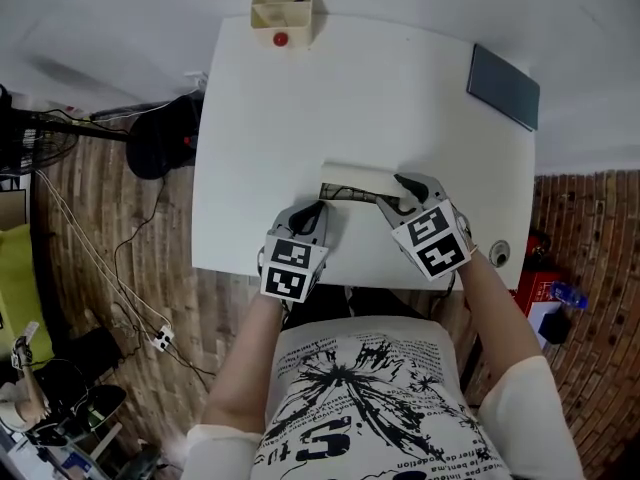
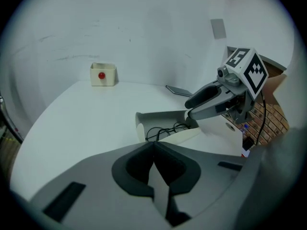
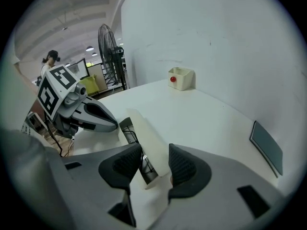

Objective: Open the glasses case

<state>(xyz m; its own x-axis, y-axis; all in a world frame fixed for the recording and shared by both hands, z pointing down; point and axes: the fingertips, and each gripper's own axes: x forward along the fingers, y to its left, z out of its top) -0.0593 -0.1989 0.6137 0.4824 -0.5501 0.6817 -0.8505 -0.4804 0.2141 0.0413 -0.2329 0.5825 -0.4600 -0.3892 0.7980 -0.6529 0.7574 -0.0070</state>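
The cream glasses case (image 1: 352, 179) lies near the table's front edge with its lid partly raised. Dark glasses (image 2: 163, 128) show inside it. My right gripper (image 3: 150, 164) is shut on the lid (image 3: 146, 138), a pad on each face, at the case's right end (image 1: 398, 196). My left gripper (image 2: 153, 150) is shut, its pads meeting at the tip, just short of the case's near left end (image 1: 312, 213). I cannot tell whether it touches the case. Each gripper shows in the other's view: the right (image 2: 211, 102), the left (image 3: 88, 114).
A small cream box with a red ball (image 1: 283, 13) stands at the table's far edge. A dark grey flat slab (image 1: 503, 85) lies at the far right corner. A round grommet (image 1: 499, 253) sits near the right front. A fan (image 1: 30, 138) and cables are on the floor to the left.
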